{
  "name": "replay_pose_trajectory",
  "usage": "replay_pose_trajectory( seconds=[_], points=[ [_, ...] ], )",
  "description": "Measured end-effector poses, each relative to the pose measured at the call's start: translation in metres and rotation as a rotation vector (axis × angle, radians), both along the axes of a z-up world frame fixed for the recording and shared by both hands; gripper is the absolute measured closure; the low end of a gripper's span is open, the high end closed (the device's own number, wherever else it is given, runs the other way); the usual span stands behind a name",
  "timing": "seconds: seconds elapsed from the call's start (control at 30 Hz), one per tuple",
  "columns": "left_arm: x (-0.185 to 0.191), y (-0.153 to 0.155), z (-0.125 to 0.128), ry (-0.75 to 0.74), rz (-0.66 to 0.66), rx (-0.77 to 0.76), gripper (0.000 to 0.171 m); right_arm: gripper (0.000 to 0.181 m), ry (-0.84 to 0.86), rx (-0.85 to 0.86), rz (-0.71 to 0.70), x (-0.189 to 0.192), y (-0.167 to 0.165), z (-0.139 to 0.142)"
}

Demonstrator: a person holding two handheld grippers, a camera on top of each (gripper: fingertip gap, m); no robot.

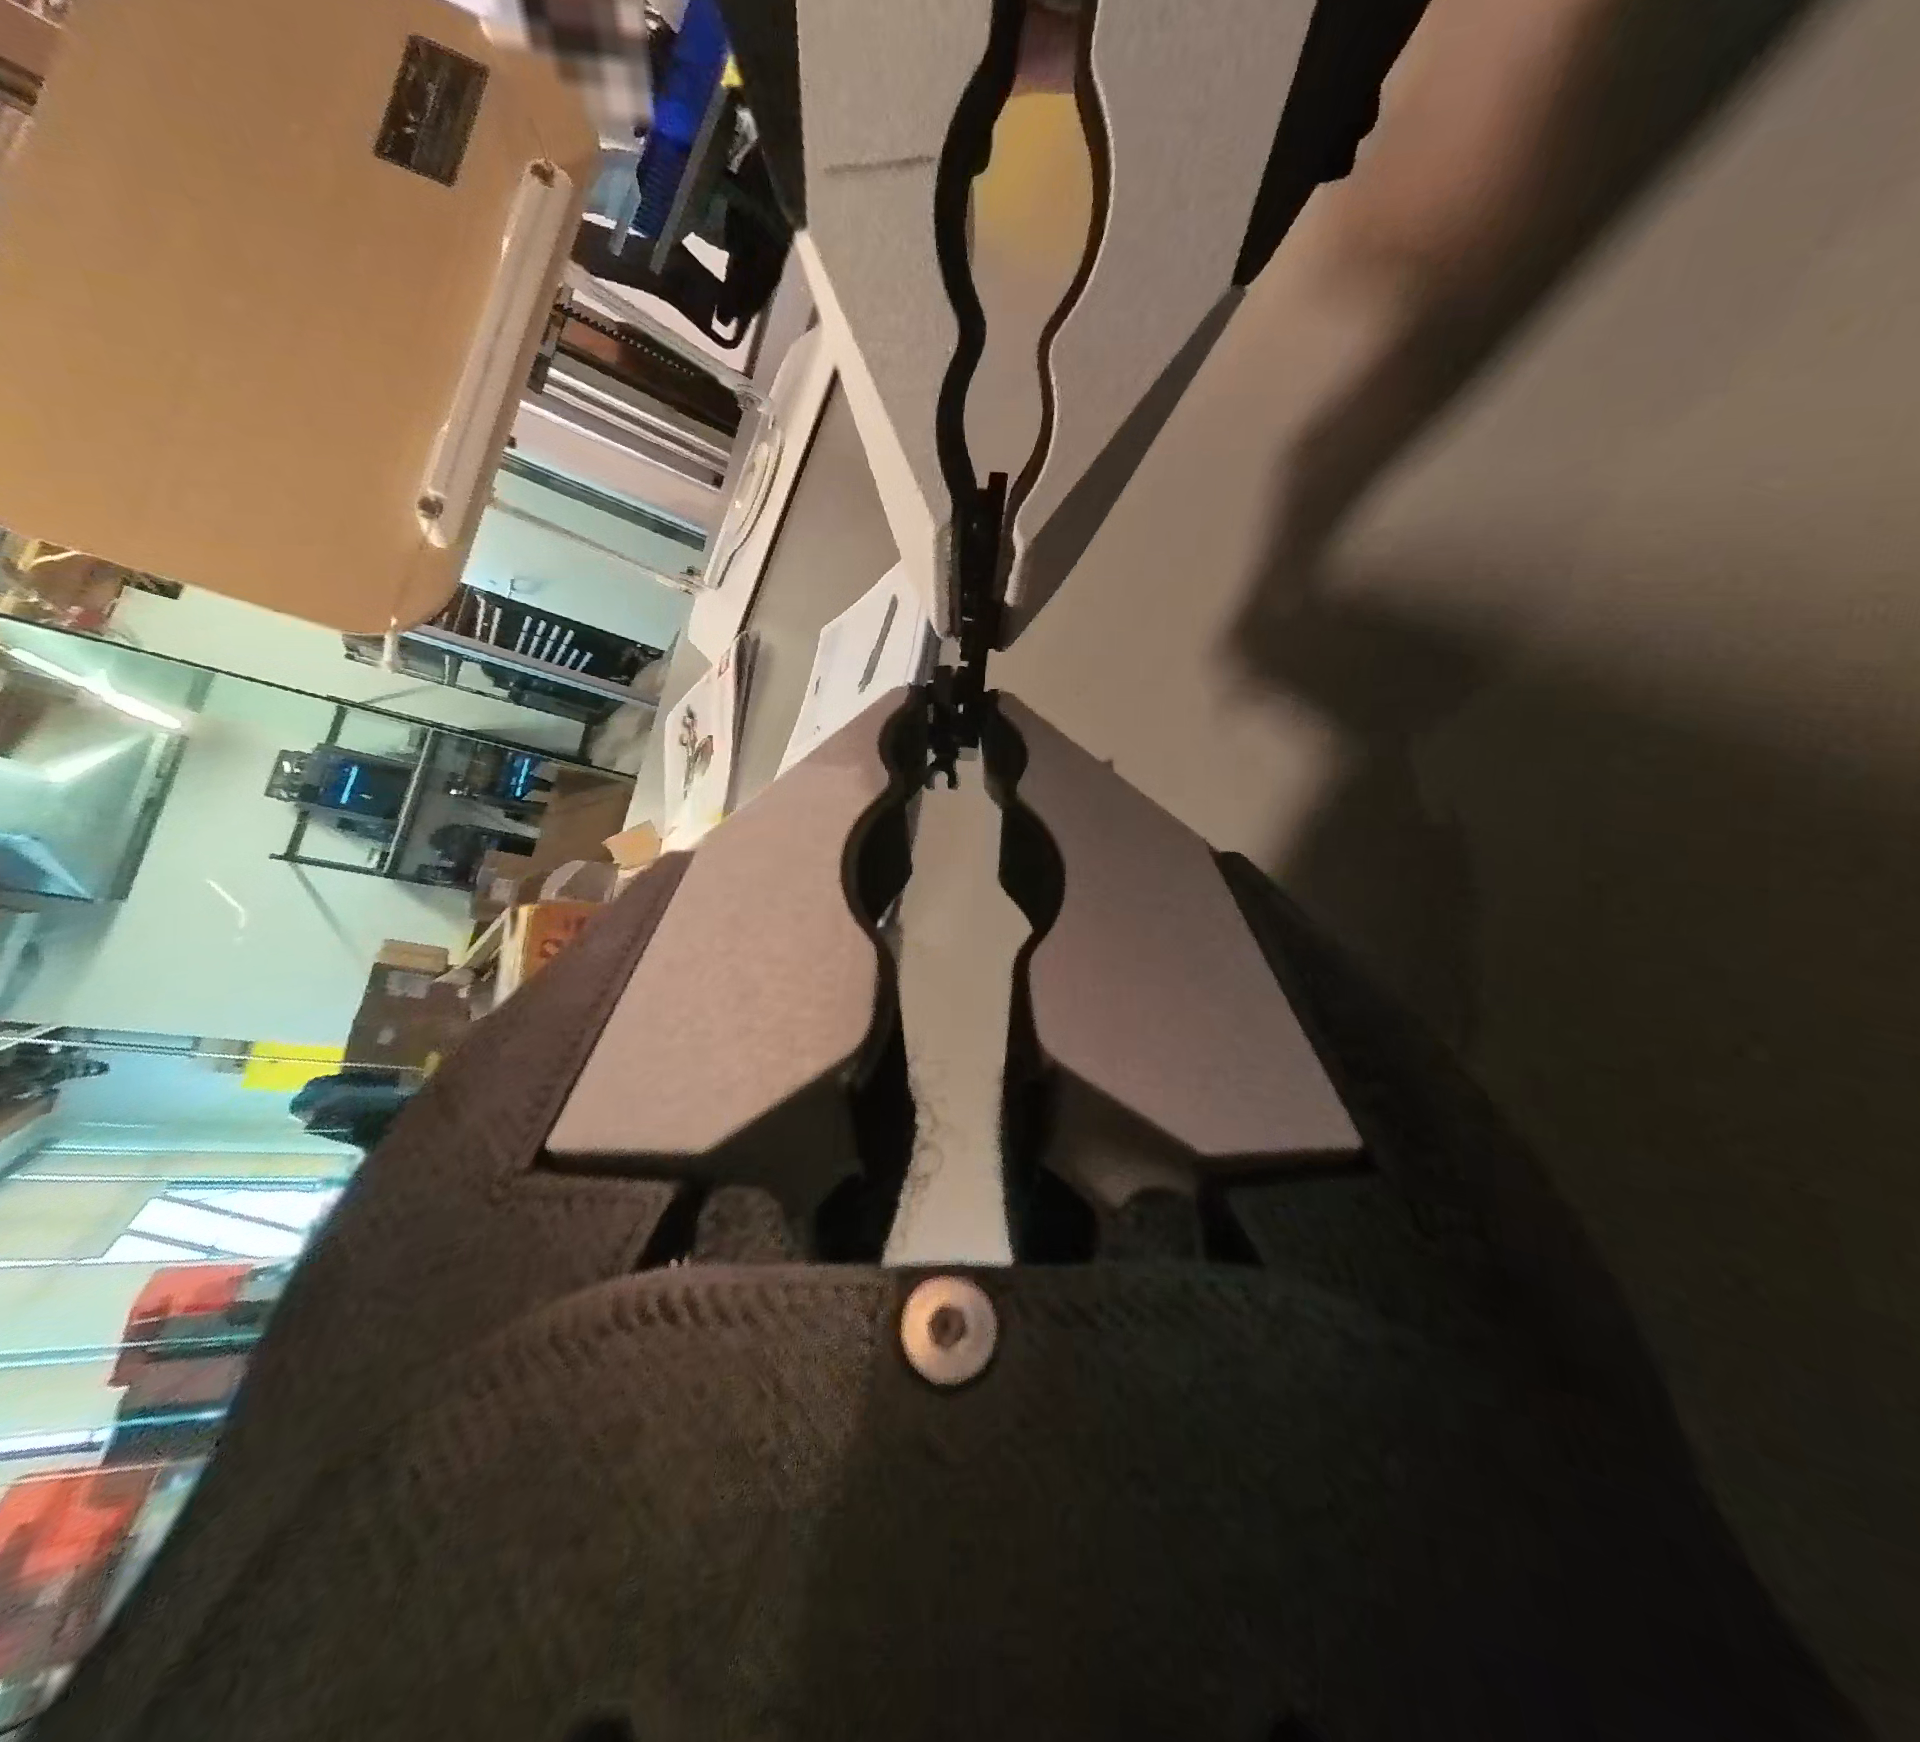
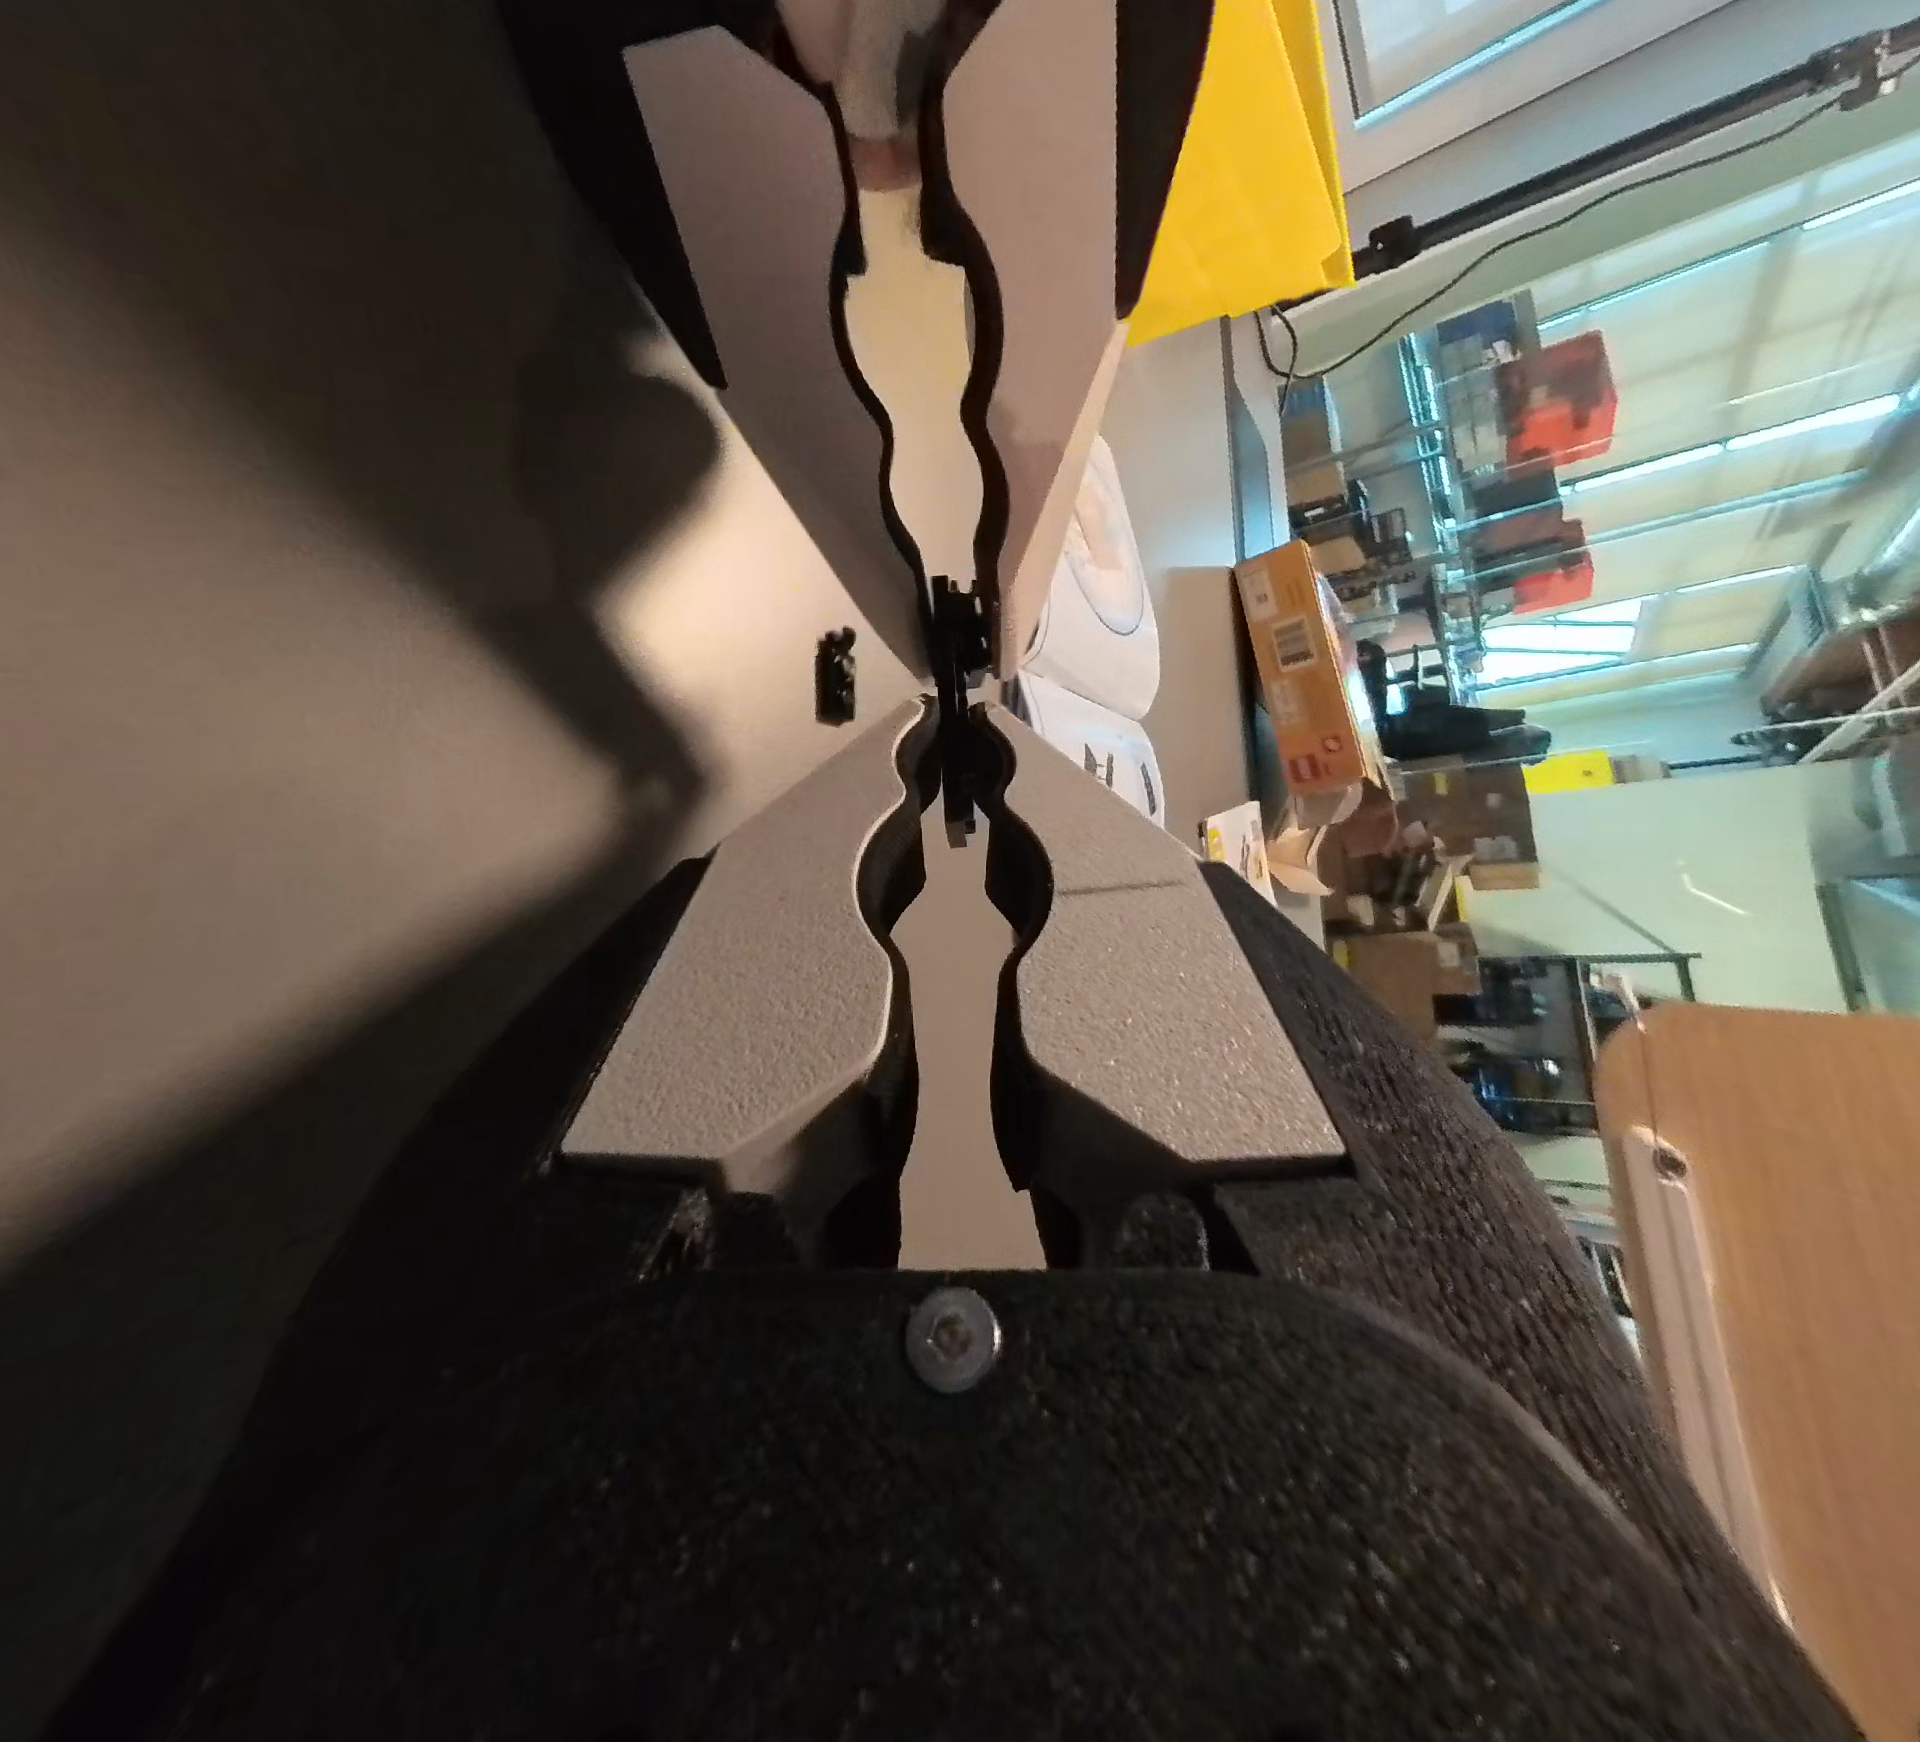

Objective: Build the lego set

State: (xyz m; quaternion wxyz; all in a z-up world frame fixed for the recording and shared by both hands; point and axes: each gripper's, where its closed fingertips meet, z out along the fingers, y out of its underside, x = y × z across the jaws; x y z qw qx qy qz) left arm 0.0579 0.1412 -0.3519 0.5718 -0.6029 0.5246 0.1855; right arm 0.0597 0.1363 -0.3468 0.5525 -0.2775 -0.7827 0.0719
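black lego pieces [image 1: 961, 653] mostly hidden between fingertips, shelves [image 2: 1538, 487] blurred

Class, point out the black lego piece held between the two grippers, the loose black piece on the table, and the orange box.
black lego piece [image 2: 961, 736], right wrist view, its middle.
loose black piece [image 2: 834, 674], right wrist view, its centre.
orange box [image 2: 1311, 664], right wrist view, its side.

A: The fingers [image 2: 1174, 1017] look like grey plastic, matt and a little grainy.
B: Yes. The bench [image 2: 260, 757] is smooth and pale, and the black lego piece [image 2: 834, 659] is shiny plastic.
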Motion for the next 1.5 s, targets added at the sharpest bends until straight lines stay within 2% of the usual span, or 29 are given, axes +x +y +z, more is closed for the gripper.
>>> replay_pose_trajectory(
  seconds=[0.13,0.3,0.5,0.57,0.67,0.77,0.9,1.0,1.13,1.3,1.5],
  points=[
    [-0.001,0.0,0.002,0.055,0.002,0.04,0.162,0.179,0.0,0.002,-0.006,0.0,0.0,0.001],
    [0.0,-0.003,-0.001,0.142,-0.024,0.046,0.164,0.179,-0.014,0.109,0.012,0.0,-0.003,-0.001],
    [-0.002,-0.004,-0.003,0.169,-0.02,0.014,0.164,0.179,-0.027,0.243,0.017,-0.002,-0.003,-0.004],
    [-0.002,-0.002,-0.002,0.141,-0.008,0.029,0.164,0.179,-0.007,0.217,0.021,-0.002,-0.002,-0.002],
    [0.001,0.0,0.006,-0.017,0.018,0.022,0.162,0.179,0.051,0.164,0.028,0.0,0.004,0.004],
    [-0.008,0.005,0.001,-0.151,0.091,-0.127,0.134,0.179,0.071,0.244,0.008,0.006,0.022,0.001],
    [-0.016,0.003,-0.001,-0.41,0.133,-0.37,0.14,0.179,0.108,0.325,0.006,0.012,0.039,-0.005],
    [-0.018,0.0,-0.011,-0.523,0.158,-0.555,0.146,0.179,0.119,0.373,0.03,0.013,0.037,-0.008],
    [-0.018,-0.005,-0.032,-0.539,0.181,-0.725,0.149,0.179,0.148,0.413,0.056,0.013,0.03,-0.008],
    [-0.019,-0.005,-0.035,-0.523,0.181,-0.739,0.162,0.179,0.139,0.385,0.074,0.013,0.028,-0.012],
    [-0.017,-0.006,-0.04,-0.478,0.177,-0.75,0.168,0.179,0.135,0.37,0.086,0.013,0.025,-0.013]
  ],
)
